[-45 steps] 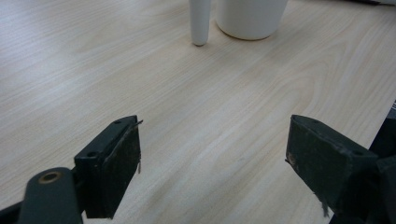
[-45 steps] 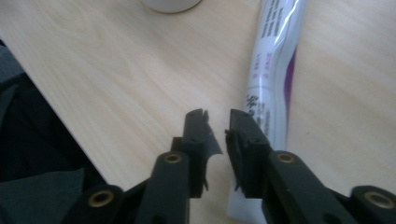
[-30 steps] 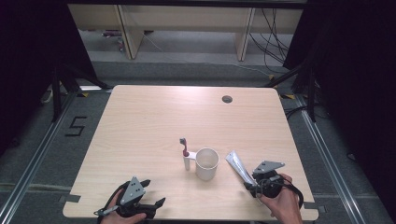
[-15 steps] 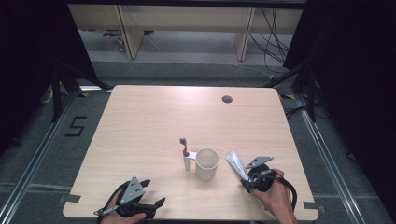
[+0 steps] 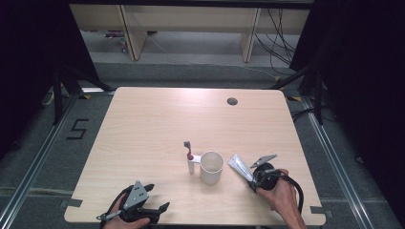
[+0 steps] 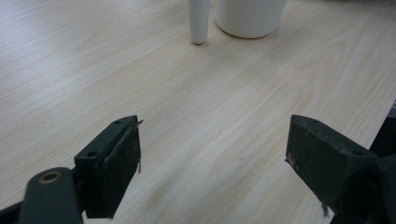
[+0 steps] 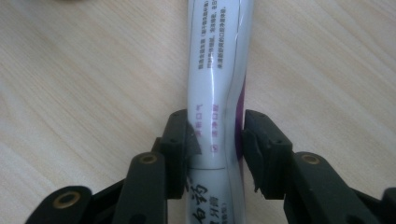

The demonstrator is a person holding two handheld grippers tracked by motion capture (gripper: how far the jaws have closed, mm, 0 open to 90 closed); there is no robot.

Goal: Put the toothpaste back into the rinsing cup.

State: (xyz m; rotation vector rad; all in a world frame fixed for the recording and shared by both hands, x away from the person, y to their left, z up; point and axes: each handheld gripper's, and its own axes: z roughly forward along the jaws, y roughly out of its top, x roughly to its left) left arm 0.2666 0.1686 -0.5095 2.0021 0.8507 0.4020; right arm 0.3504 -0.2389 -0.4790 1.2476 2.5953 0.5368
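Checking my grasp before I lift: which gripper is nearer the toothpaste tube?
Right. The right gripper has its jaws on both sides of the toothpaste tube, closing onto it. The left gripper sits open at the table's near edge, beyond the cup.

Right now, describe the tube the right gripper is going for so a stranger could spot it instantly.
On the pale wooden table, find the white cup near the front edge. Just right of it lies the toothpaste tube, between the right gripper's jaws, which have just been closing. Unlike the upright toothbrush, it lies flat, white with purple print.
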